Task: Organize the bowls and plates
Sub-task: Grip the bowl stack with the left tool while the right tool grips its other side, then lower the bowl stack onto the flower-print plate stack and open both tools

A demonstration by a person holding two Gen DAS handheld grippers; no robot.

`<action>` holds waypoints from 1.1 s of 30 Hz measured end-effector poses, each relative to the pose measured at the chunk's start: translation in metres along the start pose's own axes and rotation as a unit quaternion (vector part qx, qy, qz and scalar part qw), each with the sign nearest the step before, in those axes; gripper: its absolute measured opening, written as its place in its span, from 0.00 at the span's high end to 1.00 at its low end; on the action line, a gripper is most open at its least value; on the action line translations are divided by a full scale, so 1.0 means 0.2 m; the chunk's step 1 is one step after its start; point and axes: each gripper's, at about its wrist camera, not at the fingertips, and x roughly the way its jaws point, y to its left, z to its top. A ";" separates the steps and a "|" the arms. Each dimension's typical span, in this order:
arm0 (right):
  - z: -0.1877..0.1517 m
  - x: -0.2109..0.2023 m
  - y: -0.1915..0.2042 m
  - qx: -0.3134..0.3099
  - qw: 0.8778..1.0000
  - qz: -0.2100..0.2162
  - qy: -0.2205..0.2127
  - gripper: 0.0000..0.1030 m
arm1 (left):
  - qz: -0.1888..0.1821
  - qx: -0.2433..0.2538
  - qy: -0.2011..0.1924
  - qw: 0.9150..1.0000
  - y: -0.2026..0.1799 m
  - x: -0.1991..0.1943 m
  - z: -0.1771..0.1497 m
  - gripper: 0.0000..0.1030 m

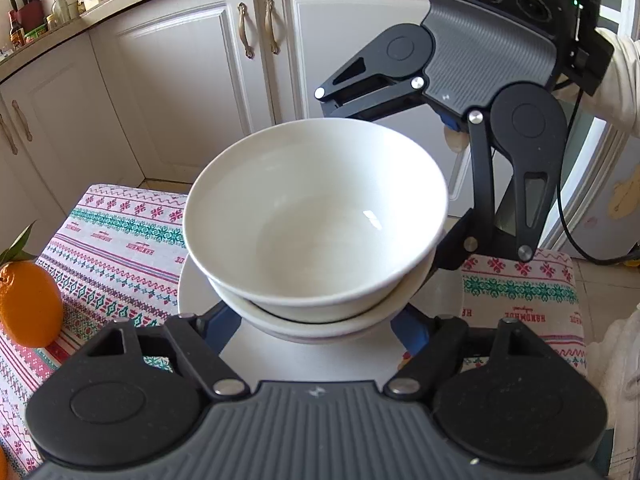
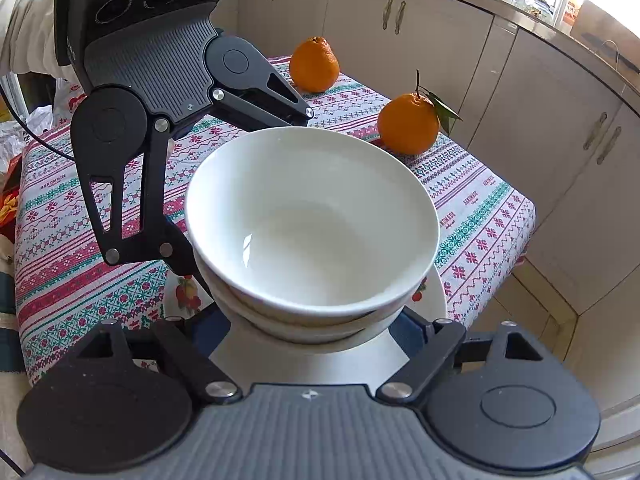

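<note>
Two white bowls [image 1: 316, 216] nest on a plate [image 2: 434, 300] above the patterned tablecloth [image 2: 472, 208]. The left gripper [image 1: 316, 330] and right gripper [image 2: 316, 330], jaws half-spread, clamp opposite sides of the lower bowl. The glazed stack looks heavy, slippery, breakable; low opposing holds suit it.

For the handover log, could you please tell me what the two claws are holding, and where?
Both claws grip the stacked white bowls on the plate: the left claw and right claw clamp opposite sides of the lower bowl.

The bowls [image 2: 312, 232] and plate [image 2: 438, 300] fill the table's [image 2: 80, 272] middle. Two oranges [image 2: 408, 124] stand at the far edge; the striped cloth on the left lies free.
</note>
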 end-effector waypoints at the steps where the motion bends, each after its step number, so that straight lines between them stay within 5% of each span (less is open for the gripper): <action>1: 0.00 0.00 0.00 0.001 1.000 0.002 0.000 0.14 | -0.002 -0.001 0.000 1.000 0.00 0.00 0.00 0.21; 22: -0.02 0.04 -0.05 0.045 0.999 0.007 -0.002 0.14 | 0.016 -0.003 -0.015 1.000 -0.01 0.00 -0.03 0.17; 33: 0.00 -0.08 0.10 0.076 0.995 -0.070 0.006 0.00 | 0.075 -0.050 -0.056 0.994 -0.11 -0.20 -0.13 0.02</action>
